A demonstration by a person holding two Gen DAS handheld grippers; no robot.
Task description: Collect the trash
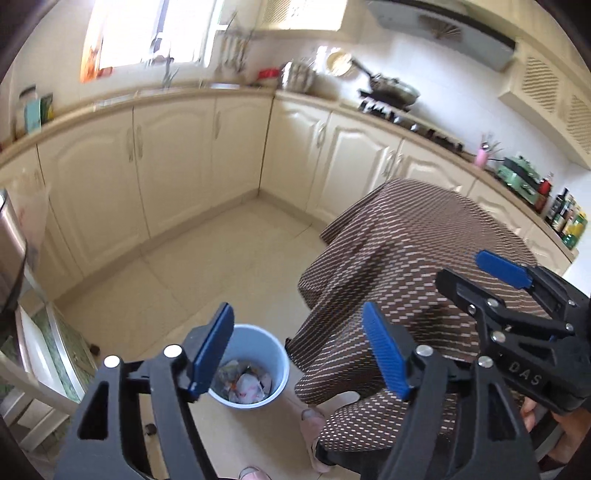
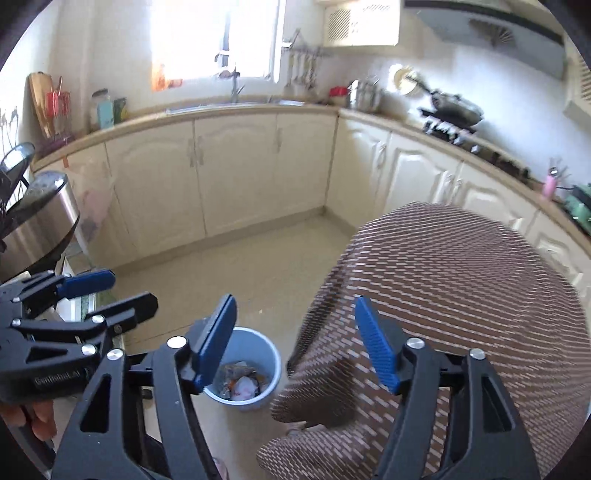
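Between the blue pads of the left gripper and of the right gripper nothing is held; both stand released, side by side above the floor. Below and just ahead, a pale blue bin holds crumpled trash, suggesting the drop is done. A brown patterned skirt hangs right; cream cabinets line the tiled kitchen.

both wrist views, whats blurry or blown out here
Left wrist view: window blown out white, countertop edge and hanging utensils smeared by motion, fisheye bends the cabinets. Right wrist view: same window glare, patterned garment blurred, pan soft; bin fairly sharp.
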